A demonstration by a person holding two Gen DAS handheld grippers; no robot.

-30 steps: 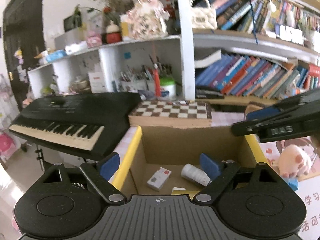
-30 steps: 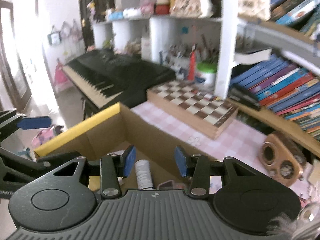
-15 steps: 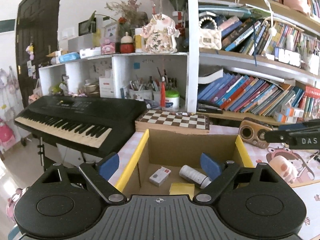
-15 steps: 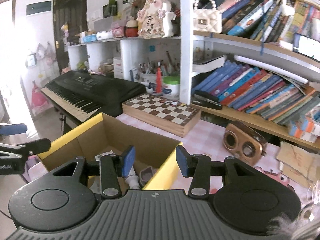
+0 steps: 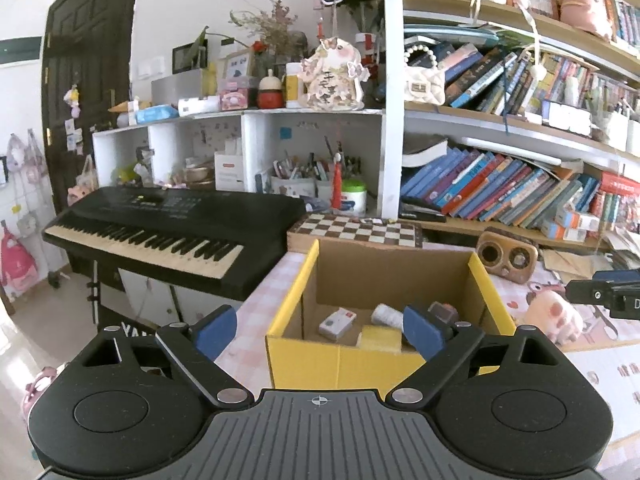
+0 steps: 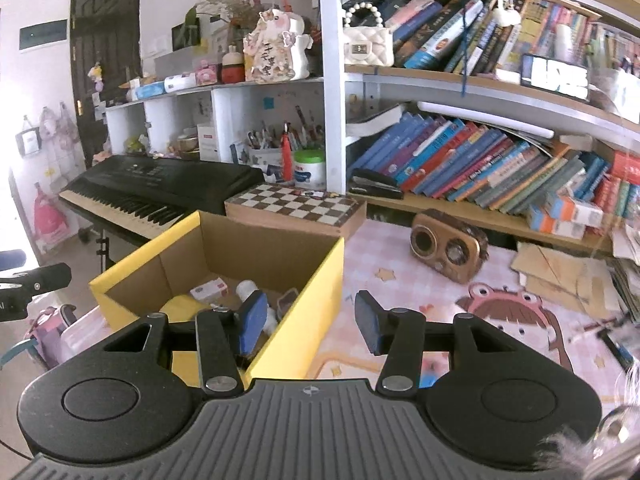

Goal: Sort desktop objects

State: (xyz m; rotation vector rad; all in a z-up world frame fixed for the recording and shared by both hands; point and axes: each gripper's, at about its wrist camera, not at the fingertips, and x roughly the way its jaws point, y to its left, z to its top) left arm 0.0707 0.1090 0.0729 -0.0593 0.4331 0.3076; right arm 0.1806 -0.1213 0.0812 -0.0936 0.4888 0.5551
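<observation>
I see bright daylight from the left, blown-out glare at the left edge of the right wrist view, strong fisheye bending of the shelves (image 6: 460,80) toward the edges, black vignette corners, soft shadows, centre sharp, lower right smeared.

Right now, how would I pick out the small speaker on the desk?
Start at the yellow-rimmed cardboard box on the pink desk mat. Beyond its right side, below the leaning books, sits the brown wooden speaker. Alone among its neighbours, it shows two round grilles.
</observation>
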